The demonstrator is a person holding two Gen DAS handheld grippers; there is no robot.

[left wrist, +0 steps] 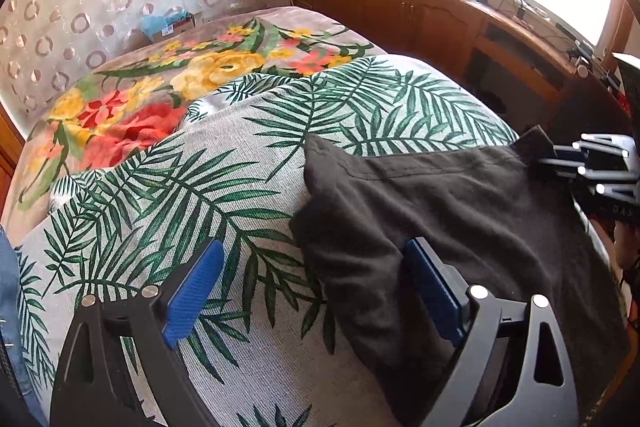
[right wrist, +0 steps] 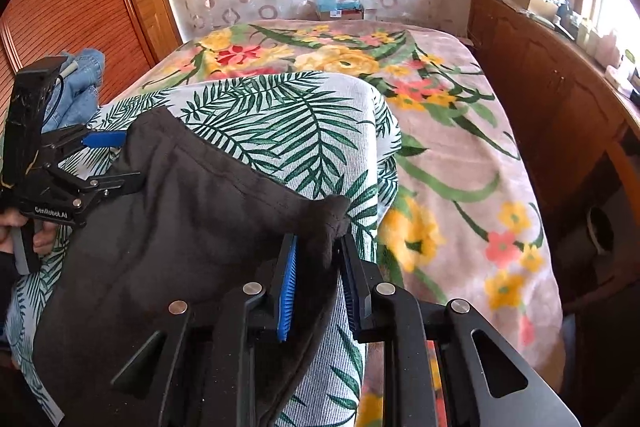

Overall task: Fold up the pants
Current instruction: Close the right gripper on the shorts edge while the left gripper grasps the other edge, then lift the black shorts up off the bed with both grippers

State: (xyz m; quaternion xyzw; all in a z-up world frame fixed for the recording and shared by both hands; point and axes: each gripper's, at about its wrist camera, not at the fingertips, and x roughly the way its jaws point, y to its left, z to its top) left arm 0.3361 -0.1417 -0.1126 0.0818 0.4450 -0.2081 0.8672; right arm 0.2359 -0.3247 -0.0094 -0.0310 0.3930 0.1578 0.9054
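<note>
The right gripper (right wrist: pixel 316 287) has its jaws clamped on a bunched corner of the dark pants (right wrist: pixel 168 235). The left gripper (left wrist: pixel 308 291) has its jaws wide apart, one pad at the pants' edge, nothing gripped. The pants lie spread on a palm-leaf cloth (left wrist: pixel 160 195) over the floral bedspread (right wrist: pixel 460 163) of a bed.

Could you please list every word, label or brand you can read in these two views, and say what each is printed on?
"GenRobot.AI": white lettering on the black body of the left claw, seen in the right wrist view.
"DAS": partial white letters, cut off at the frame edge, on the right claw body in the left wrist view.
Labels on the boxes by the far wall: too small to read.
</note>
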